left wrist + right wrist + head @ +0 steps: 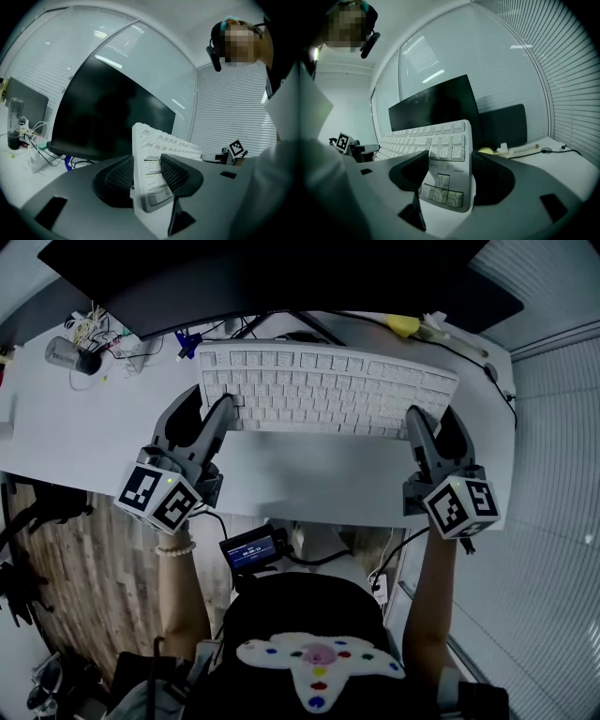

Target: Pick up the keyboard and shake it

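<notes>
A: What does the room look like?

B: A white desk [309, 474] fills most of the head view. Slatted blinds [553, 474] run along the right side, and a wood-pattern floor [84, 549] shows at the lower left. 1 wide dark monitor [281, 277] stands at the desk's back edge.

A: And the keyboard?

B: The white keyboard [328, 390] is just in front of the monitor, over the back half of the desk. Its long axis runs left to right across the person, with the right end a little nearer to them. Its keys face up toward the head camera.

A: Where are the 2 grippers against it?

B: There is 1 at each short end. The left hand-held gripper [208, 409] is clamped on the left end, and the left gripper view shows that end standing between the 2 jaws, both pressed against it. The right hand-held gripper [433, 426] grips the right end the same way, its jaws closed on the corner with the arrow keys.

A: Anything smaller?

B: A tangle of cables [94, 329] lies at the desk's back left. A yellow object [403, 324] sits behind the keyboard's right half.
</notes>
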